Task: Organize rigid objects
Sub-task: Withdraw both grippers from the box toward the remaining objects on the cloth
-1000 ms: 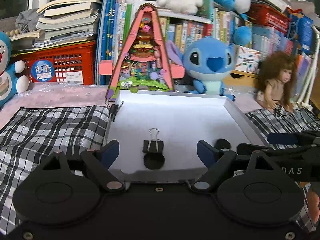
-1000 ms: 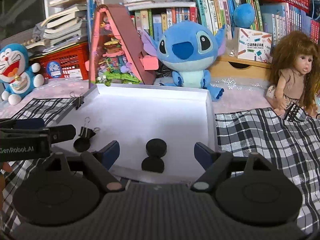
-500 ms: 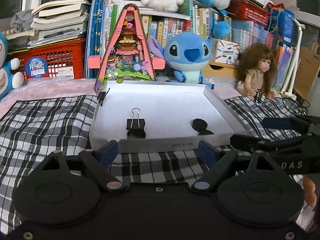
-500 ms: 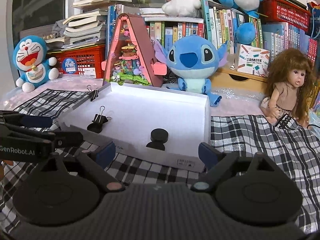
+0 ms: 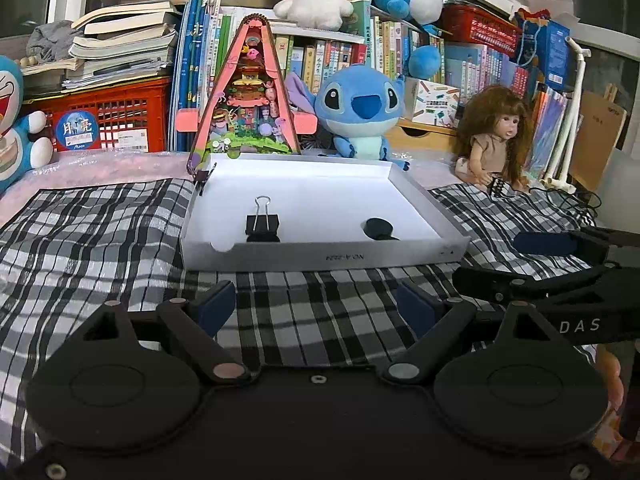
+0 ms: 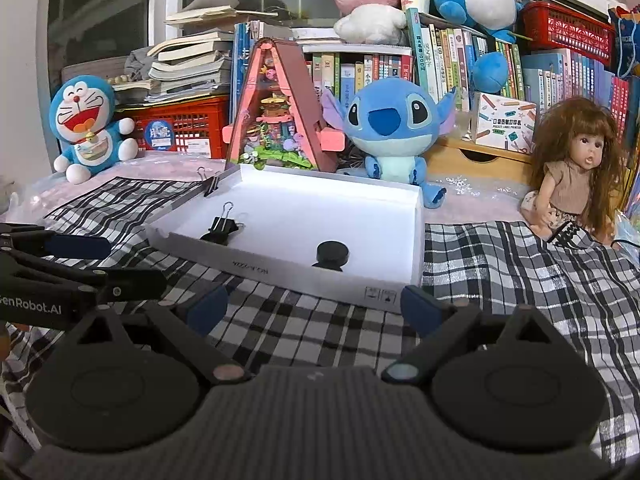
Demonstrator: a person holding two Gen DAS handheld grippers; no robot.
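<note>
Checked cloth covers the desk; a binder clip and black discs sit corralled in the white box. Left claw wide and empty; right claw opening, empty.

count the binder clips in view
2: one binder clip lying inside the white box near its front left, another clipped on the box's left rear corner. None seem hidden.

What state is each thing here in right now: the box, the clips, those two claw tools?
White box: open, lidless.
Binder clip: inside the box, standing up.
Second binder clip: clamped on the box's rim.
Black round piece: inside the box.
Left gripper: open, empty.
Right gripper: opening, empty.
</note>
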